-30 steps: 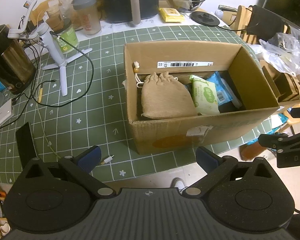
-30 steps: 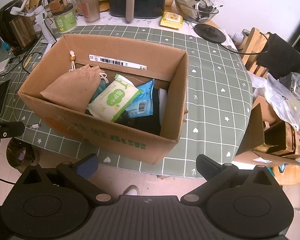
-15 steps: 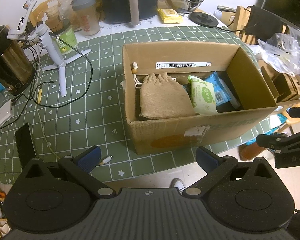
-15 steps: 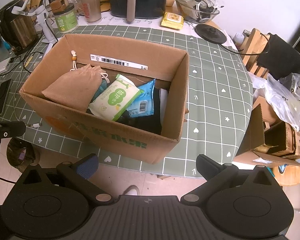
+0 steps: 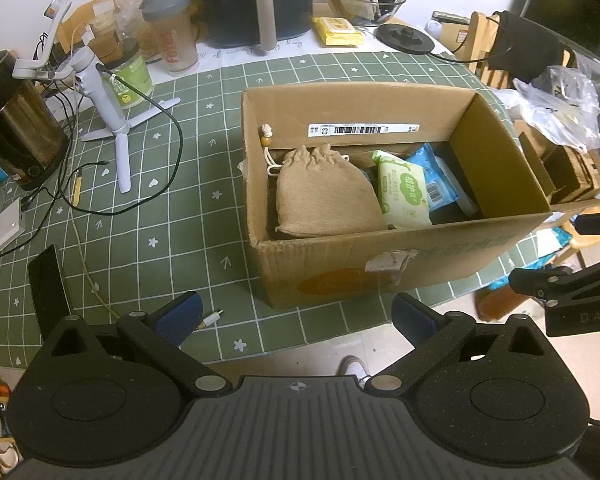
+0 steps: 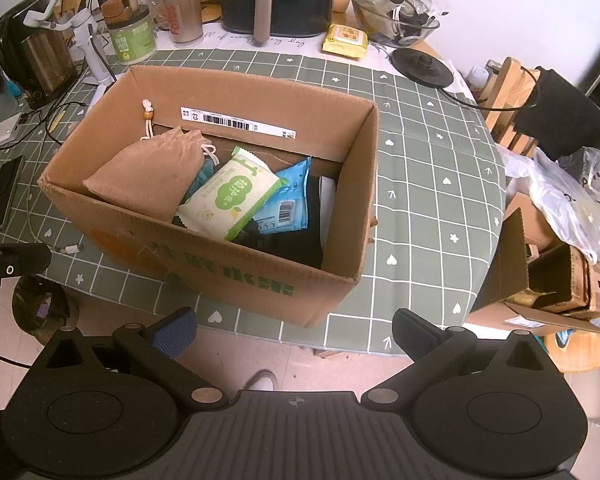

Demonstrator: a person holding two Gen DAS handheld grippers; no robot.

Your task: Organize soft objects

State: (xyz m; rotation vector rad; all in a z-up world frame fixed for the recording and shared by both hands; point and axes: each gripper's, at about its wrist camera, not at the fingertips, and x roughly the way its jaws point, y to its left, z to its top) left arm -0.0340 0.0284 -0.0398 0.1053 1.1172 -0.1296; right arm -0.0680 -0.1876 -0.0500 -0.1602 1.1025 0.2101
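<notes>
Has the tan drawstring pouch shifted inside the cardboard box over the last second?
No. The tan drawstring pouch lies in the same spot, at the left end of the cardboard box, just below the barcode label.

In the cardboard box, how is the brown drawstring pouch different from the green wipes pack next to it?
The brown drawstring pouch is plain woven fabric; the green wipes pack is smooth printed plastic with a label. The pouch is gathered at its top with a beaded cord; the pack is sealed flat at its end. The pouch looks bulkier and sits at the left end of the cardboard box, the pack nearer the middle. Both lie slanted on top of the other contents, side by side, held by no hand-held gripper.
</notes>
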